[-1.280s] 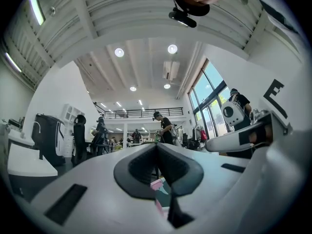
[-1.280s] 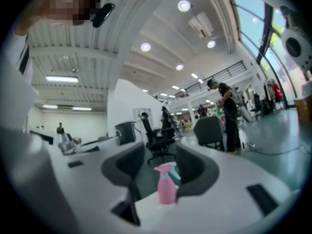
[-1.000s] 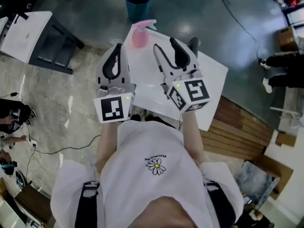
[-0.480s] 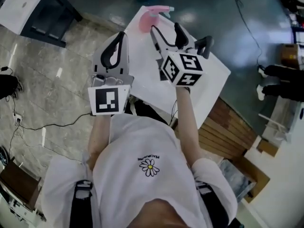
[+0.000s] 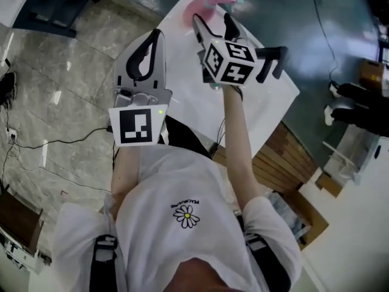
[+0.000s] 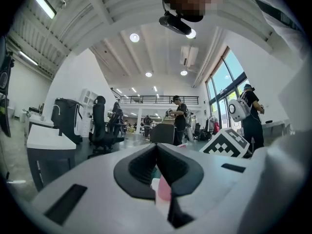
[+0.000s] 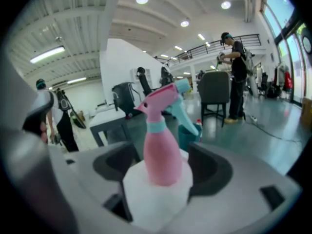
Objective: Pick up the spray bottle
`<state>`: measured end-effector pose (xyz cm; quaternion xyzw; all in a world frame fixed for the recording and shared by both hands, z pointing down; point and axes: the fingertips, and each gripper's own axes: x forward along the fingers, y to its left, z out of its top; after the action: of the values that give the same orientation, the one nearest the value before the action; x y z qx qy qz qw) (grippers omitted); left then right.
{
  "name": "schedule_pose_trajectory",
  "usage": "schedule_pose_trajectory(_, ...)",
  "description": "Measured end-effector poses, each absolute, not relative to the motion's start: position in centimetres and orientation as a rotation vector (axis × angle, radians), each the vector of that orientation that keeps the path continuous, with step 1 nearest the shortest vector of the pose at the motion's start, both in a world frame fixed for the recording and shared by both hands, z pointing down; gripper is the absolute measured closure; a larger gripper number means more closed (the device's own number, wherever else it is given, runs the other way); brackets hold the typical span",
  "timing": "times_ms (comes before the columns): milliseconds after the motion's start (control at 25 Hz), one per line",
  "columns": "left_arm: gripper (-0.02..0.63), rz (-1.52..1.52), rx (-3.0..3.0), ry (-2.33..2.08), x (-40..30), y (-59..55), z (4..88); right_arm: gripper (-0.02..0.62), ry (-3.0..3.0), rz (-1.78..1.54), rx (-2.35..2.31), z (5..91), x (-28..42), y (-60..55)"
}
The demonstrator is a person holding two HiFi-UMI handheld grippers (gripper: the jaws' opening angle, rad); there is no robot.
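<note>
My right gripper point(image 5: 211, 18) has come down and forward since a second ago, closing in on the pink spray bottle point(image 7: 161, 150). The bottle stands upright near the far corner of the white table point(image 5: 182, 72), between my right jaws. They are opening, pads clear of it on both sides. My left gripper point(image 5: 155, 38) hangs alongside, jaws clenched together, empty.
</note>
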<state>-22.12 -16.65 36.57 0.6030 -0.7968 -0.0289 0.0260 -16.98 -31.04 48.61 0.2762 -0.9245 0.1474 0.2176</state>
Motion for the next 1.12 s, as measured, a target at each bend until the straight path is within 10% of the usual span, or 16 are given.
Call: schedule_pose_trajectory(1120, 0.584, -0.029, 1.718, -2.521, -25.2, -15.6, 40.6, 0.261, -2.565, 0.384, 0.624, 53.2, -21.6, -33.3)
